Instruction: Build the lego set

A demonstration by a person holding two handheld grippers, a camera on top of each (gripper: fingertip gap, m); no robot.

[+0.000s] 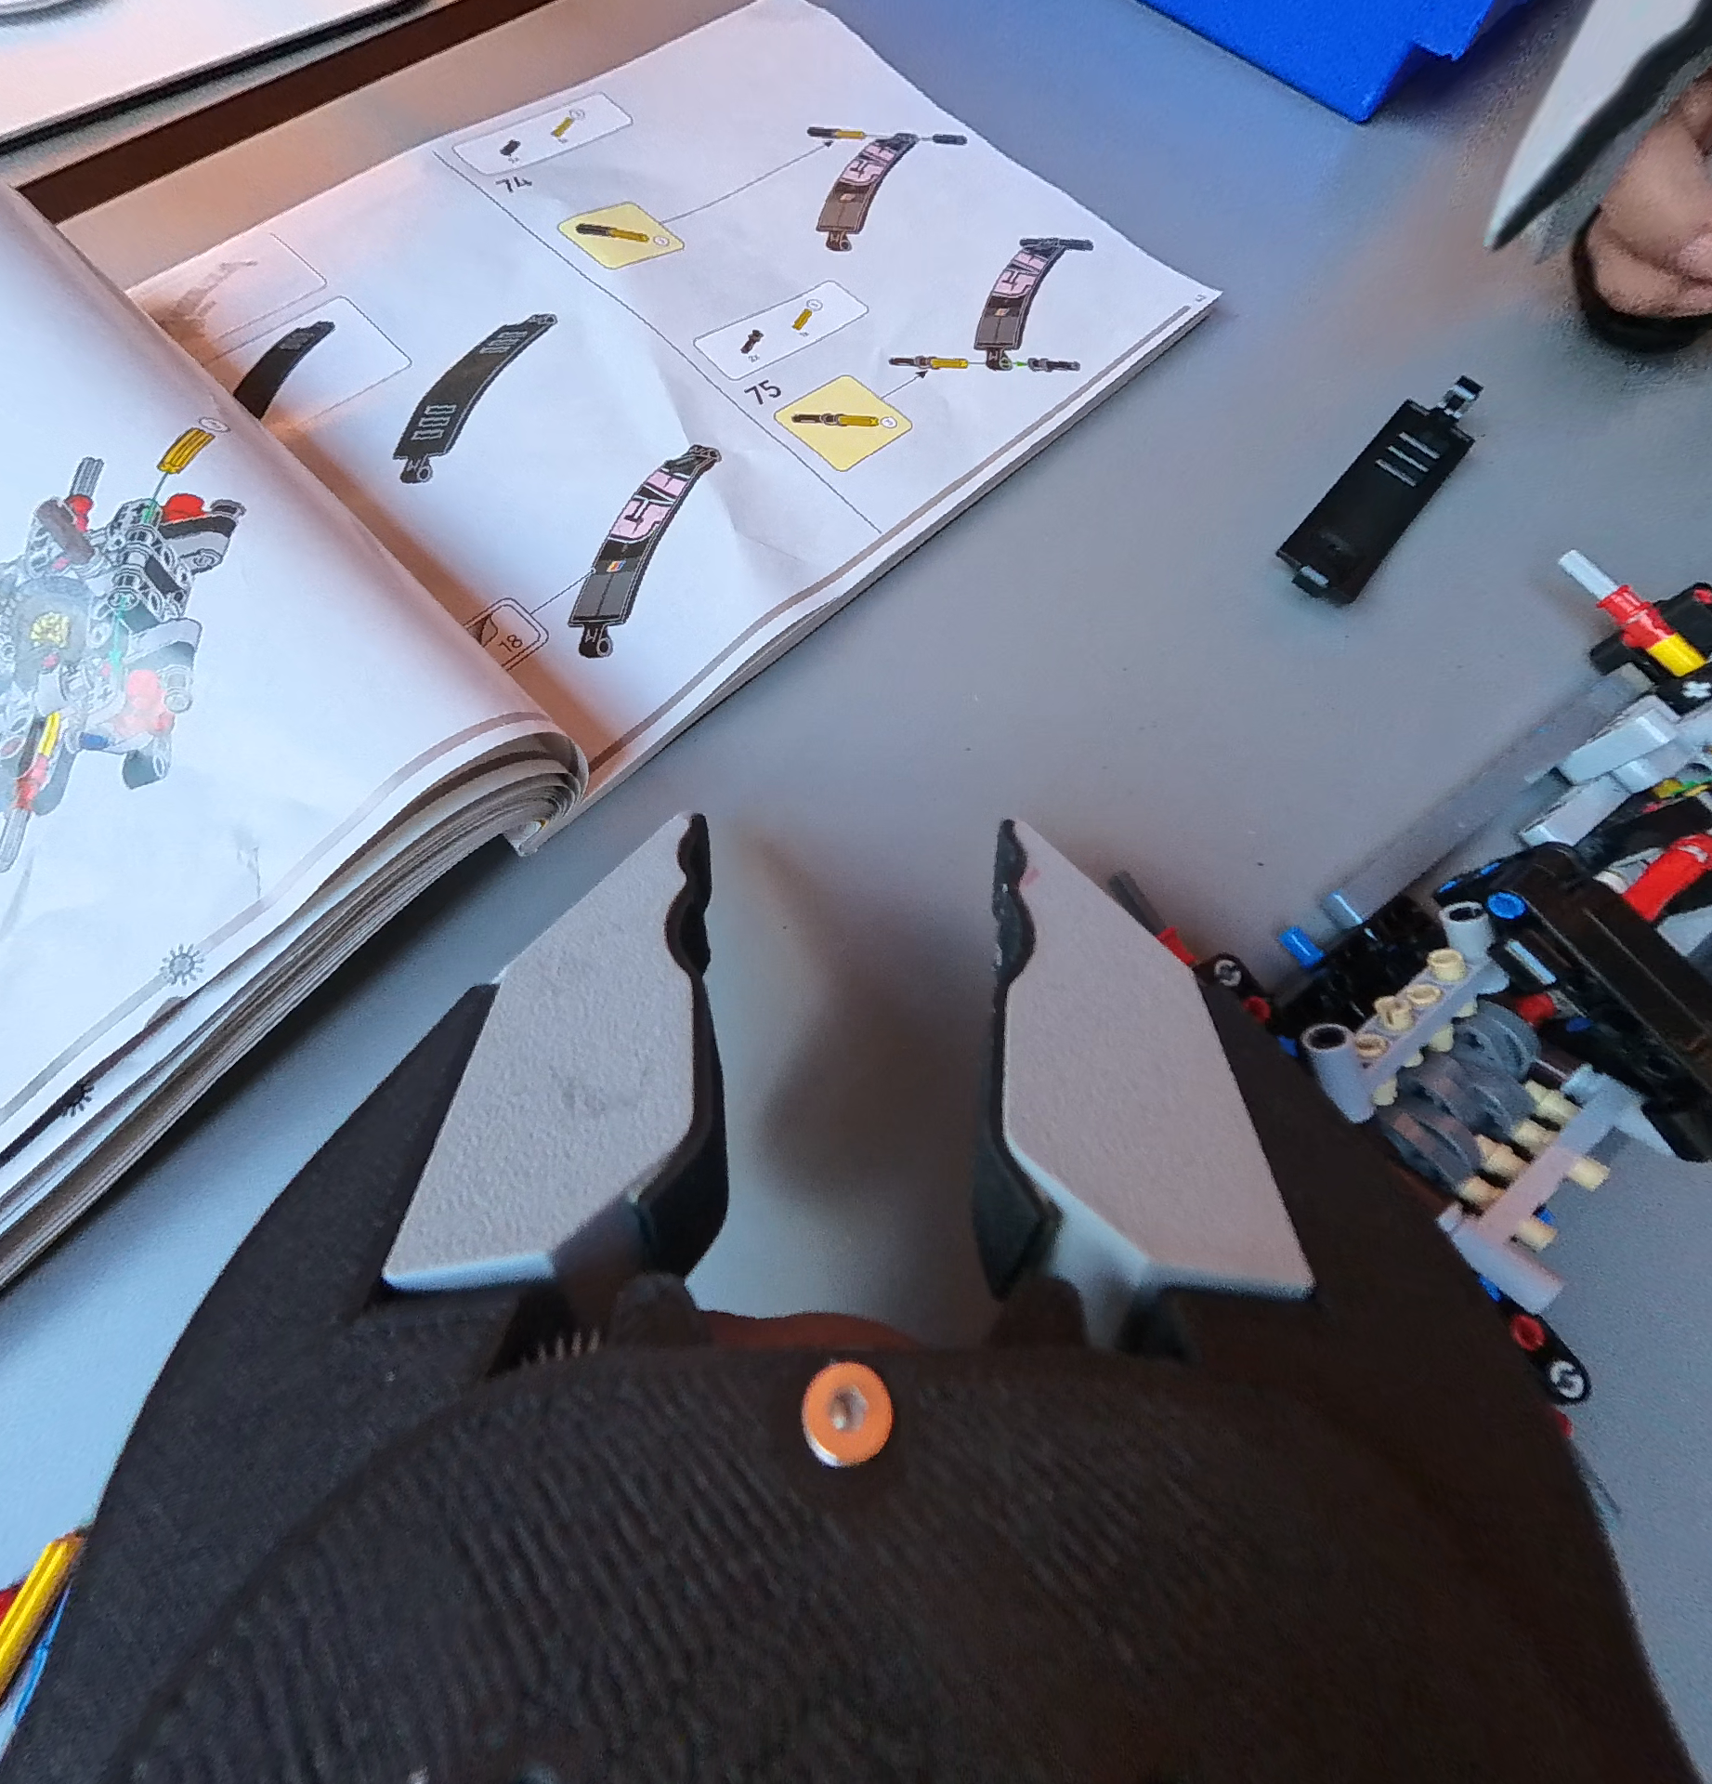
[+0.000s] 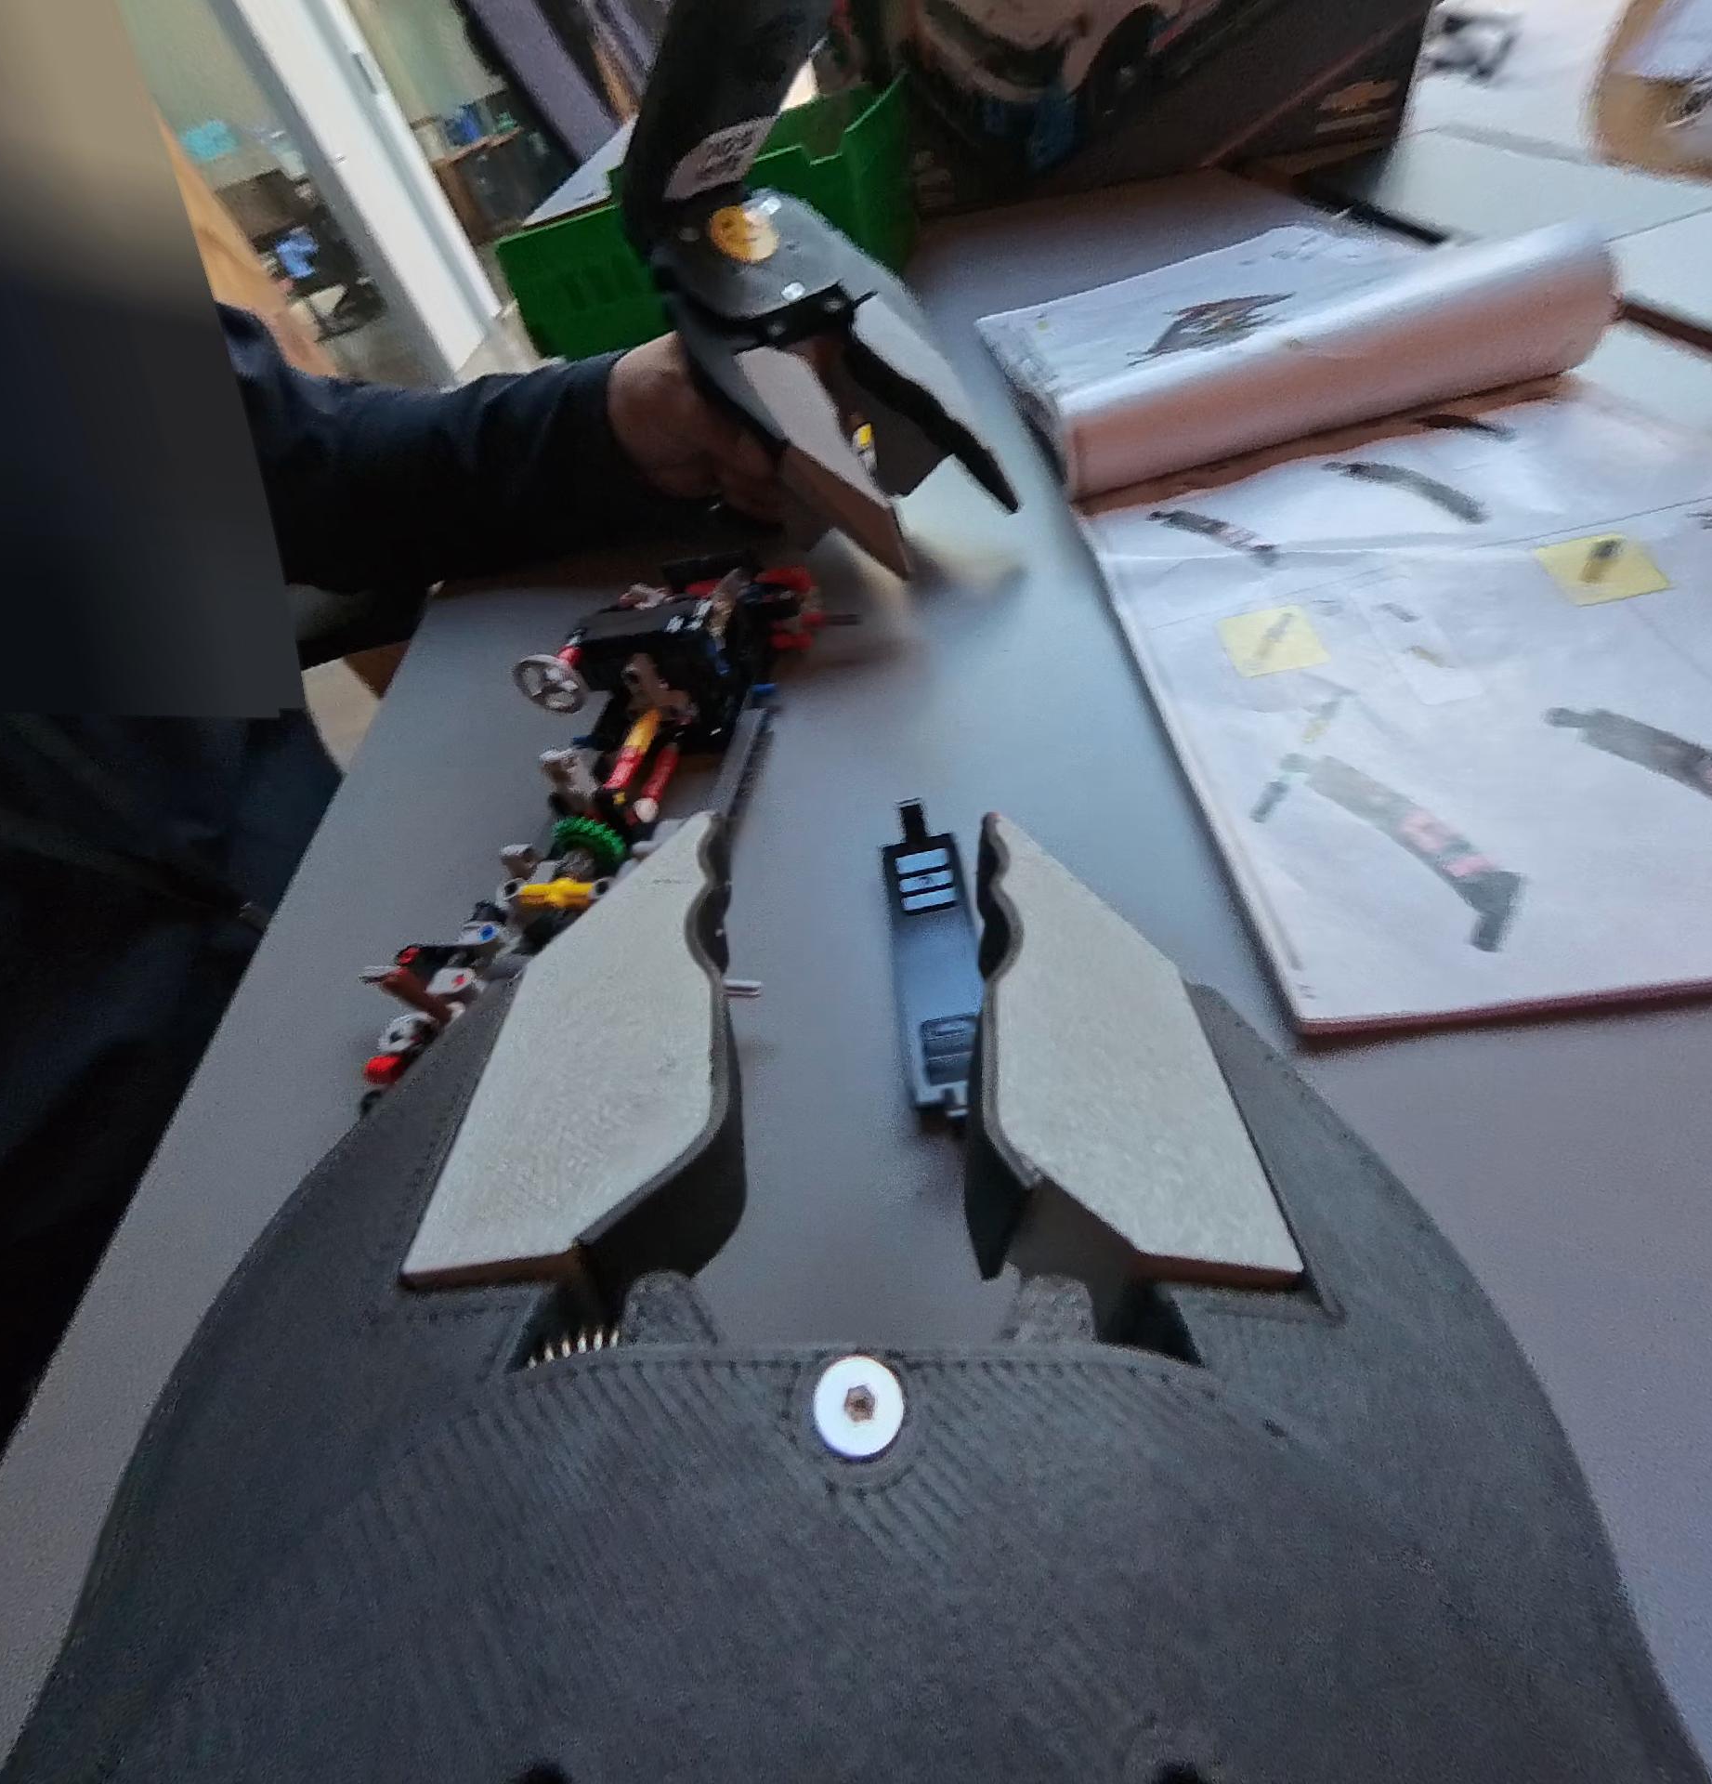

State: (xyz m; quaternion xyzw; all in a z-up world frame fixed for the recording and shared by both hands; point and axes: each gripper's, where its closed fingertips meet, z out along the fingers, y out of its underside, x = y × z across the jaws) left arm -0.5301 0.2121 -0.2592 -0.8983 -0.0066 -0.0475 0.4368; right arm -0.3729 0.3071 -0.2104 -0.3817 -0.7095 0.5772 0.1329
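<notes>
My left gripper (image 1: 852,869) is open and empty, low over the bare grey table (image 1: 1025,676), between an open instruction booklet (image 1: 543,386) and a partly built brick model (image 1: 1556,985). It also shows in the right wrist view (image 2: 958,536), tilted down beyond the model (image 2: 659,666). My right gripper (image 2: 850,869) is open above a flat black slotted panel piece (image 2: 929,965). The panel lies on the table between the fingers, close to the right finger (image 2: 1074,1014), and is not gripped. The panel also shows in the left wrist view (image 1: 1378,487), with one right gripper finger (image 1: 1585,125) at the top right.
A green bin (image 2: 581,261) and a cardboard box (image 2: 1170,87) stand at the table's far end. A blue box (image 1: 1334,48) is at the top. Loose coloured pieces (image 1: 12,1622) lie at the lower left. A person's sleeve (image 2: 398,454) reaches in from the left.
</notes>
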